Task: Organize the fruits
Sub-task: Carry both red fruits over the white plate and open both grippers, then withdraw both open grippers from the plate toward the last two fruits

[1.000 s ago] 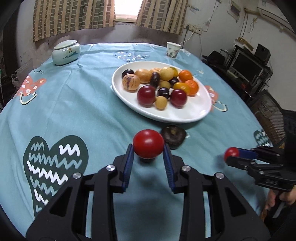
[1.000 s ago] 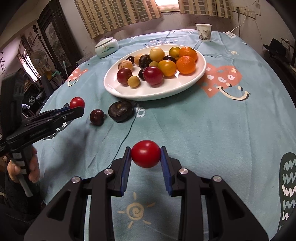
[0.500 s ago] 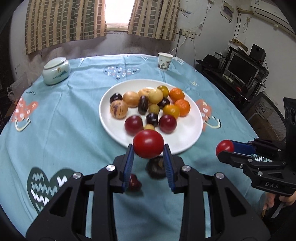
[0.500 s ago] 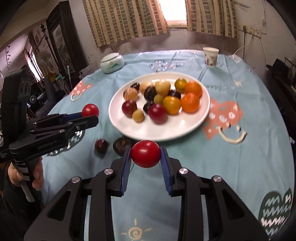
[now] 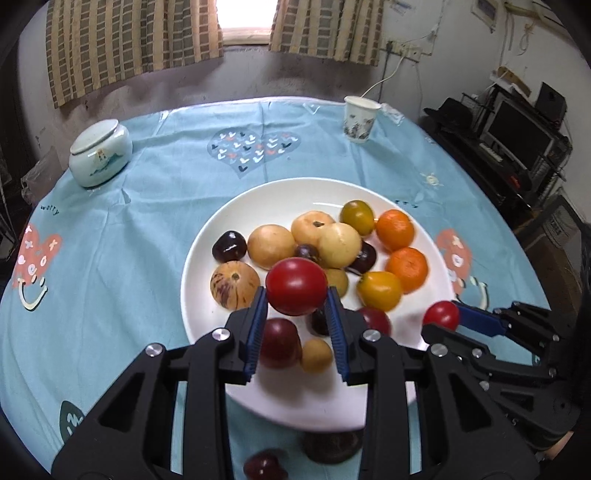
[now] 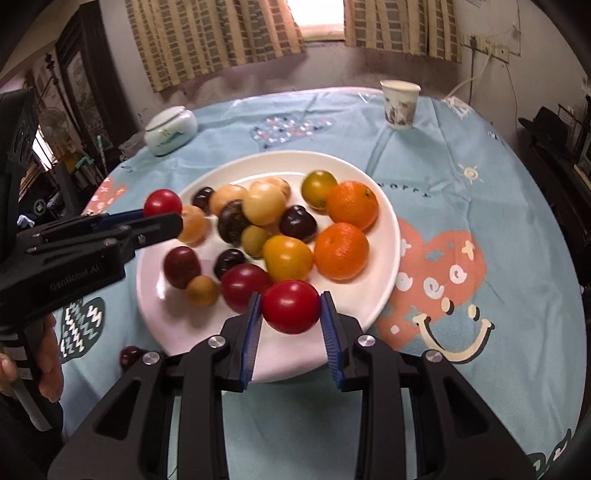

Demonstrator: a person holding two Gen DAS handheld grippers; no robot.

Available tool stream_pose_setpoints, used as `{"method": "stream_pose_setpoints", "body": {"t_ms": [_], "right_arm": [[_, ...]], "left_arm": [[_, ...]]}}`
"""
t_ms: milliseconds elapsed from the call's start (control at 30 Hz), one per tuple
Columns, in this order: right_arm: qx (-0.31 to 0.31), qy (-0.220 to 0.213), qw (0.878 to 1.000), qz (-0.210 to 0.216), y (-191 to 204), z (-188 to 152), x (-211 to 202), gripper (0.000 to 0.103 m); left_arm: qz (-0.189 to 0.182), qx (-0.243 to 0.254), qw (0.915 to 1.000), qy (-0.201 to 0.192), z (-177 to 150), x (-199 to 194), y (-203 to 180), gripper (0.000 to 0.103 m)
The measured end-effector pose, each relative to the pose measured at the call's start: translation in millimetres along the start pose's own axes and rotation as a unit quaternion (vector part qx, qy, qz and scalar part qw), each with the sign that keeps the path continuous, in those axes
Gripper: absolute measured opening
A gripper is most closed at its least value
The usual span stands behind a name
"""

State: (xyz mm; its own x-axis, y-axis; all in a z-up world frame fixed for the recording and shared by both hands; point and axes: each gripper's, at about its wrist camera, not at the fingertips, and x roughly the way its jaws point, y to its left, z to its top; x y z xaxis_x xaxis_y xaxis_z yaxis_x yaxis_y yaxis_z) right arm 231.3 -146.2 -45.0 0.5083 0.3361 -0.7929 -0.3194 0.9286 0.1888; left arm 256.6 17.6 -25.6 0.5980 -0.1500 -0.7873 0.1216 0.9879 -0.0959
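Bright window (image 5: 245, 16) sat between striped tan-brown curtains (image 5: 122, 40) on a stained grey wall (image 5: 258, 75). Dark shelving with a black monitor (image 5: 517, 131) stood right; a dark wooden cabinet (image 6: 79, 74) stood left.

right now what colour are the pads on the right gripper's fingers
Blue, ribbed pads, clamped on a red tomato. Clearest in the right wrist view.
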Motion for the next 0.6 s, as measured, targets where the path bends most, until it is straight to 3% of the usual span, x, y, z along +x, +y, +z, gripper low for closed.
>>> {"method": "stream_pose_setpoints", "body": {"t_ms": [300, 333, 367, 400, 433, 500, 600], "right_arm": [[0.005, 0.004, 1.0, 0.006, -5, 2, 15, 0.033], [0.005, 0.005, 1.0, 0.007, -5, 2, 16, 0.037], [0.005, 0.004, 1.0, 0.007, -5, 3, 15, 0.054], [0.005, -0.002, 1.0, 0.002, -4, 2, 12, 0.062], [0.002, -0.013, 1.0, -0.004, -3, 2, 7, 0.063], [-0.006, -0.023, 1.0, -0.007, 1, 3, -3, 0.063], [-0.011, -0.028, 1.0, -0.005, 8, -2, -20, 0.063]], "left_arm": [[0.001, 0.004, 0.9999, 0.015, 3, 23, -1, 0.034], [0.0, 0.006, 0.9999, 0.015, 3, 21, -2, 0.037], [-0.002, 0.006, 0.9999, 0.012, 3, 18, -1, 0.052], [-0.001, 0.004, 1.0, 0.005, 4, 12, -1, 0.06], [0.002, 0.001, 1.0, -0.006, 4, 5, 1, 0.066], [-0.003, -0.001, 0.9996, -0.027, 4, -15, 4, 0.067], [-0.003, -0.005, 0.9987, -0.051, -4, -48, 11, 0.08]]}}
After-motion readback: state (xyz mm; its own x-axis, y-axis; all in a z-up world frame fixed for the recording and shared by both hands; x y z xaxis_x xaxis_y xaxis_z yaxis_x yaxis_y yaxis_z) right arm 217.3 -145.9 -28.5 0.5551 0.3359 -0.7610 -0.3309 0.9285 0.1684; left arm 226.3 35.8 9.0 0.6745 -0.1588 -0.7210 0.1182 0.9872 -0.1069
